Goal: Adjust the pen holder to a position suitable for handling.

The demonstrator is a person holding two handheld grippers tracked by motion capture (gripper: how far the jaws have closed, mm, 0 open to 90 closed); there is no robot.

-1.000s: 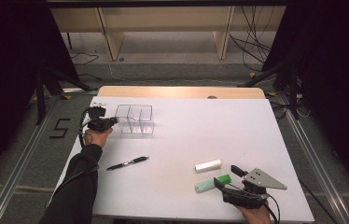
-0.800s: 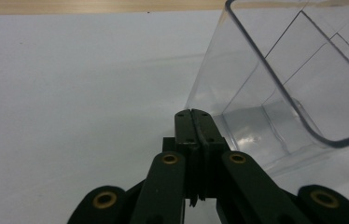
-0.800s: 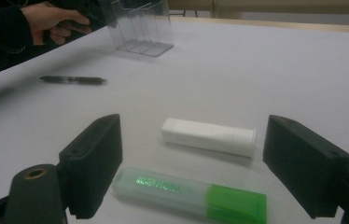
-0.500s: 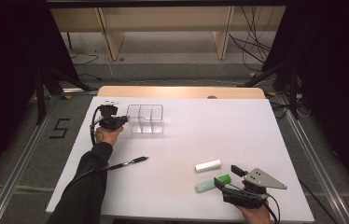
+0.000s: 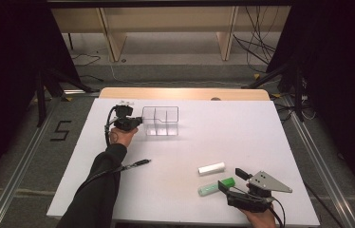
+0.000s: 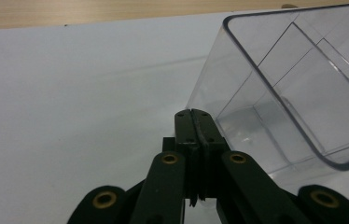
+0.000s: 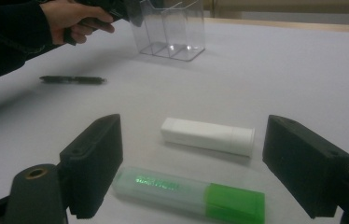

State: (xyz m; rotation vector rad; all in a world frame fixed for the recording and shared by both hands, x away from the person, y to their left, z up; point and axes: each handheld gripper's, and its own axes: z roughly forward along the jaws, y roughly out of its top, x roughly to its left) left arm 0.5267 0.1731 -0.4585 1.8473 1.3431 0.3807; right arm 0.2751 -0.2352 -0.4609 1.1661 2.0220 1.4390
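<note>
Clear organizer [image 5: 161, 121] at the far left of the white table [image 5: 261, 133], left gripper [image 5: 135, 123] against its wall

Jaws pressed together, left gripper pushes rather than pinches; the box looks light, rigid, slick, best nudged low or gripped by a rim. Right gripper [image 5: 232, 179] rests spread near a green-capped tube [image 5: 216, 187]; dark curtains surround

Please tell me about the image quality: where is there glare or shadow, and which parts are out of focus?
High view: the white table is brightly lit, the surroundings nearly black. Left gripper view: the left gripper, jaws closed, looks soft, and the clear plastic organizer shows faint reflections. Right gripper view: the near jaws of the right gripper are blurred; the white tube and green-capped tube cast soft shadows.
</note>
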